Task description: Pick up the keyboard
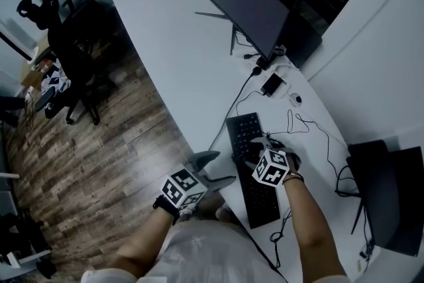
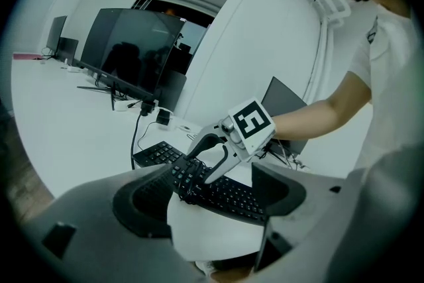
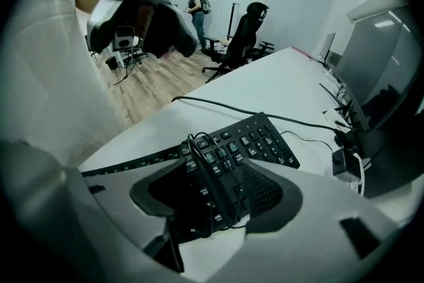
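Both grippers gape unclenched: my right gripper [image 1: 254,152] straddles the probably light, stiff keyboard [image 1: 245,129] midway, best pinched across its long edges; left gripper [image 1: 218,168] at its eight o'clock.

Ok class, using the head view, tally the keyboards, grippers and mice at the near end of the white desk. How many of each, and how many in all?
Keyboards: 1, the keyboard
Grippers: 2, the left gripper and the right gripper
Mice: 1, the small white mouse
Total: 4
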The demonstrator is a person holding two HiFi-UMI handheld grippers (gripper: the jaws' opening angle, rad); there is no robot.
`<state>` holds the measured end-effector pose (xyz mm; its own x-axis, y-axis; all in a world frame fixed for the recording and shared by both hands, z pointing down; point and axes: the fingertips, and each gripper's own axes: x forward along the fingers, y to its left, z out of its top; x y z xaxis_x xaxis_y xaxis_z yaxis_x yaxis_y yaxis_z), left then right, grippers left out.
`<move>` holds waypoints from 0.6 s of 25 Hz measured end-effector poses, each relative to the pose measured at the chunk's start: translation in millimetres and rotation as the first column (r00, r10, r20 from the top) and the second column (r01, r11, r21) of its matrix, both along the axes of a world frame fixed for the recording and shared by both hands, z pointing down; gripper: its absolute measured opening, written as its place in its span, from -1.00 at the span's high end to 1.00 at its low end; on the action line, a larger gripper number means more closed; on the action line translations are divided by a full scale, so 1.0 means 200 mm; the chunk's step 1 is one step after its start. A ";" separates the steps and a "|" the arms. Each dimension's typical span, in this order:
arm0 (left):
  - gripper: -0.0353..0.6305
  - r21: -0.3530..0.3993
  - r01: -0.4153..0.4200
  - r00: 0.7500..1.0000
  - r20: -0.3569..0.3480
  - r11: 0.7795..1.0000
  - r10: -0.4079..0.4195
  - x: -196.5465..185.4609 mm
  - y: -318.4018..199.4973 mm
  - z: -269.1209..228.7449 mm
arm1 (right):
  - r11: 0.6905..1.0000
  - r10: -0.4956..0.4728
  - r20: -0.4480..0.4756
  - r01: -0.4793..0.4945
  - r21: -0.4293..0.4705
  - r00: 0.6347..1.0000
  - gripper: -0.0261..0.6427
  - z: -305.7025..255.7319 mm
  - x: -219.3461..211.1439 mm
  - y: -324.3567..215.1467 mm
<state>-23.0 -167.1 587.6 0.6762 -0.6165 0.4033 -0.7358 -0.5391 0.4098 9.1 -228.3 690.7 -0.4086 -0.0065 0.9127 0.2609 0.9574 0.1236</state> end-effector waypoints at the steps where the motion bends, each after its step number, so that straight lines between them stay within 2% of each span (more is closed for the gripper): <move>1: -0.15 -0.003 -0.004 1.000 0.001 1.000 0.004 0.00 0.00 0.01 | 1.000 -0.019 -0.014 0.019 0.005 1.000 0.13 0.01 0.00 0.00; 8: -0.15 -0.015 -0.016 1.000 -0.003 1.000 0.015 0.01 -0.01 0.02 | 0.994 -0.102 -0.080 0.104 0.021 0.992 0.21 0.06 0.00 0.00; 15: -0.15 -0.023 -0.018 1.000 -0.008 1.000 0.018 0.00 -0.01 0.02 | 0.990 -0.133 -0.107 0.136 0.025 0.985 0.24 0.08 -0.02 -0.01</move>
<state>-23.7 -168.6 591.9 0.6902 -0.5949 0.4119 -0.7229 -0.5423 0.4281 4.7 -229.9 707.0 -0.3095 0.0120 0.9508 0.4002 0.9087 0.1188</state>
